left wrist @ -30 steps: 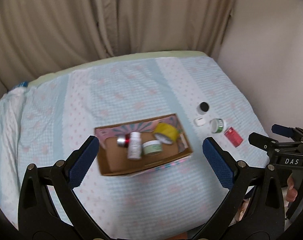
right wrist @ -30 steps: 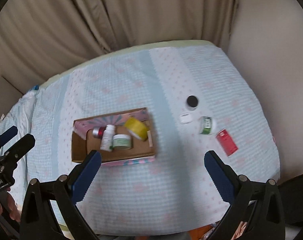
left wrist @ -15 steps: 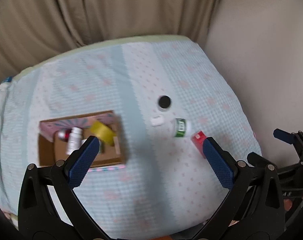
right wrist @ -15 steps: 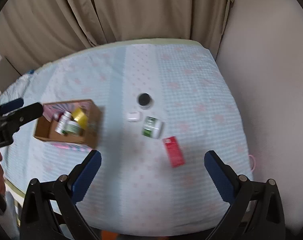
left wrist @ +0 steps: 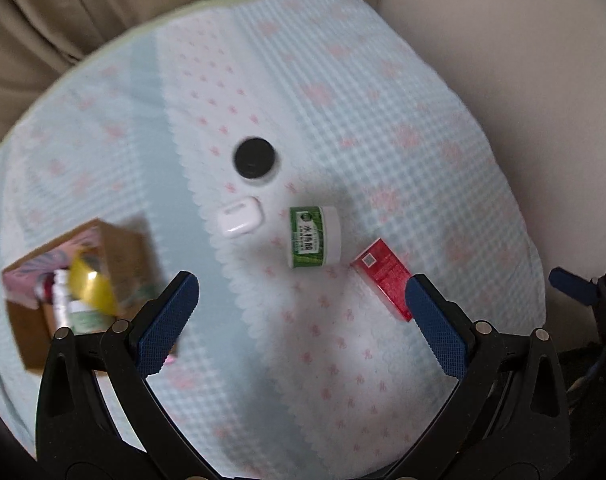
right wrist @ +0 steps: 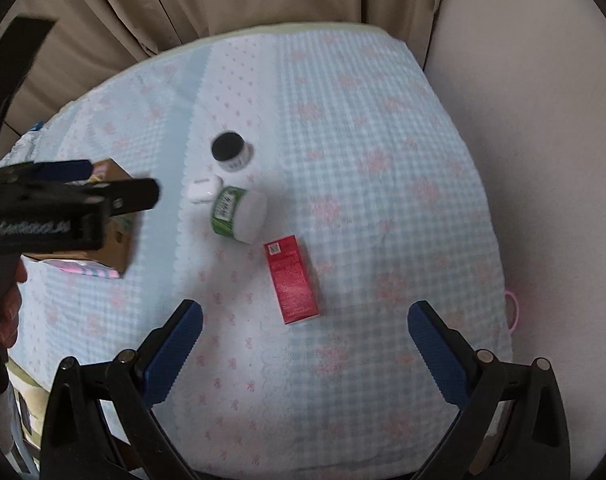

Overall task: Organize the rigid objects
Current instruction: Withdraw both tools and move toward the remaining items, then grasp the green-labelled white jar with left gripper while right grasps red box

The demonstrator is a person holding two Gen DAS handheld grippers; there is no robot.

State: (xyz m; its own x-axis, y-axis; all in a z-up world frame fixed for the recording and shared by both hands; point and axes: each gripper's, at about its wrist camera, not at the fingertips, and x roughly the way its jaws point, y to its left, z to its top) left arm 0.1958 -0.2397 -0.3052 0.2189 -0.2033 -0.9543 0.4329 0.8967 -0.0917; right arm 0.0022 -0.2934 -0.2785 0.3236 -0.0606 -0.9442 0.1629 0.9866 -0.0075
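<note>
Here, from left to right:
Cardboard box [left wrist: 115, 248]: it lies left of the left gripper's left finger; inside it a yellow tape roll [left wrist: 91, 285] and a white bottle [left wrist: 61, 304], both blurred.
Left gripper [left wrist: 301, 320]: its blue fingers [left wrist: 165, 322] stand wide apart above the checked cloth [left wrist: 383, 128] and hold nothing.
White case [left wrist: 240, 222]: ahead of the left gripper's fingers, toward the left one, just beside the green-label jar [left wrist: 314, 236].
Black-lid jar [left wrist: 255, 159]: farther ahead, behind the white case, upright.
Green-label jar: lies on its side, ahead and between the fingers.
Red box [right wrist: 291, 280]: flat on the cloth, ahead of the right gripper's fingers, between them and nearer the left one.
Right gripper [right wrist: 306, 342]: fingers spread wide, empty.
</note>
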